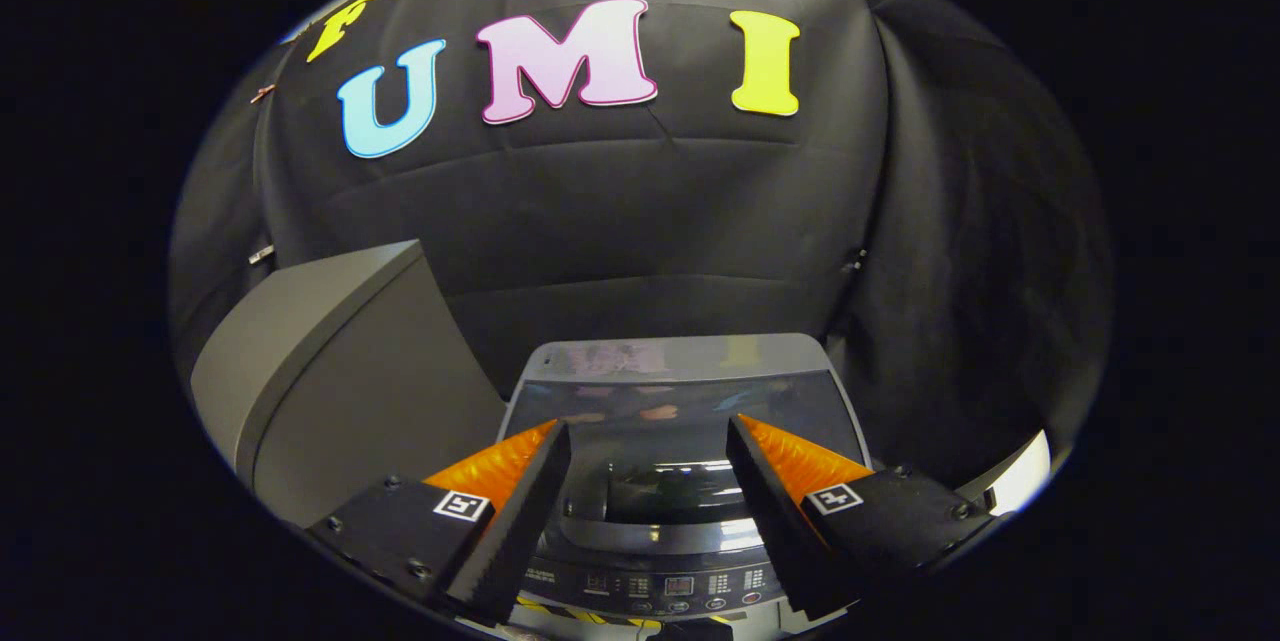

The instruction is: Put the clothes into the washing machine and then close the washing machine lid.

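Hand-held gripper (648, 441) released, ridged fingers spread above the washing machine's (660, 531) glossy glass lid (680, 391).

One washing machine (660, 531), lid (680, 401) raised behind tub opening. One control panel (655, 586) along front edge. One grey cabinet (340, 371) beside machine. One claw (648, 446), two fingers (520, 511) spread apart, nothing between them; one square marker (461, 505) on each finger mount, two total.

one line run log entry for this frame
gripper: open, empty | washing machine: just ahead, lid up | clothes: unseen
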